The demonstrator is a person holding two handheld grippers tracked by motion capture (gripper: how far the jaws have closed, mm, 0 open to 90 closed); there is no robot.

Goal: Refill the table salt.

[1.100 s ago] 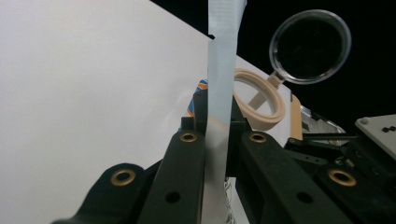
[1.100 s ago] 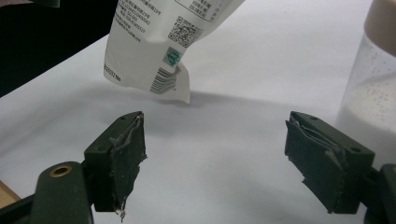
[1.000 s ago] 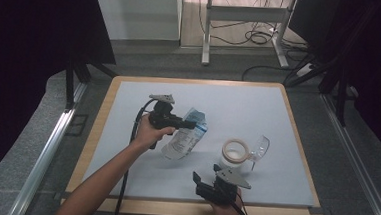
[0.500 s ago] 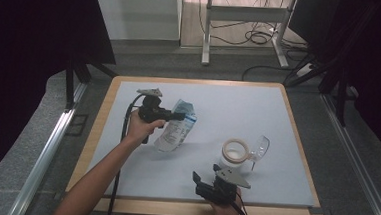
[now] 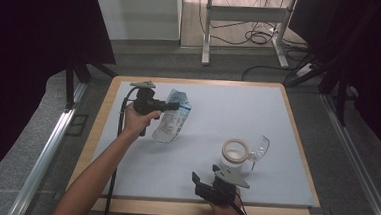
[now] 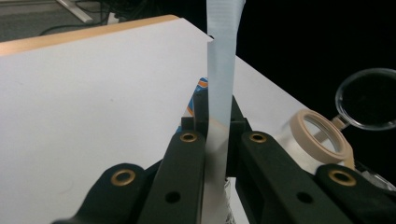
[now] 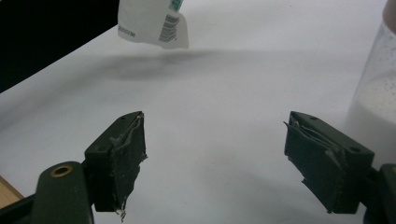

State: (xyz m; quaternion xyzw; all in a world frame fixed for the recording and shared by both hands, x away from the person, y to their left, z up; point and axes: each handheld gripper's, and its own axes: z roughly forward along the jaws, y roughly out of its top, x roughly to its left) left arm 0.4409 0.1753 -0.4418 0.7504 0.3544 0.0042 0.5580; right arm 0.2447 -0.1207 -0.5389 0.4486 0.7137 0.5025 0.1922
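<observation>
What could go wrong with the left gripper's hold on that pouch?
1. The left gripper pinches only the thin top edge of the white printed plastic pouch, which hangs below the jaws; it may slip or tear free.
2. The clear plastic jar with the beige rim stands close by with its lid open; a swinging pouch could knock it.

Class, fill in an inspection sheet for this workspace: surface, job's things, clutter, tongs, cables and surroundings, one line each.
Surface: pale blue table top with a wooden rim, flat and bare around the things.
Job's things: packet held up off the table; clear jar upright near the front, its hinged lid open to the side.
Clutter: nothing seen.
Tongs: left tongs shut on the packet's top edge; right tongs open, low at the front edge, holding nothing.
Cables: a black cable trails from the left tongs; more cables on the floor behind.
Surroundings: dark curtains at the sides, metal stand behind.
</observation>
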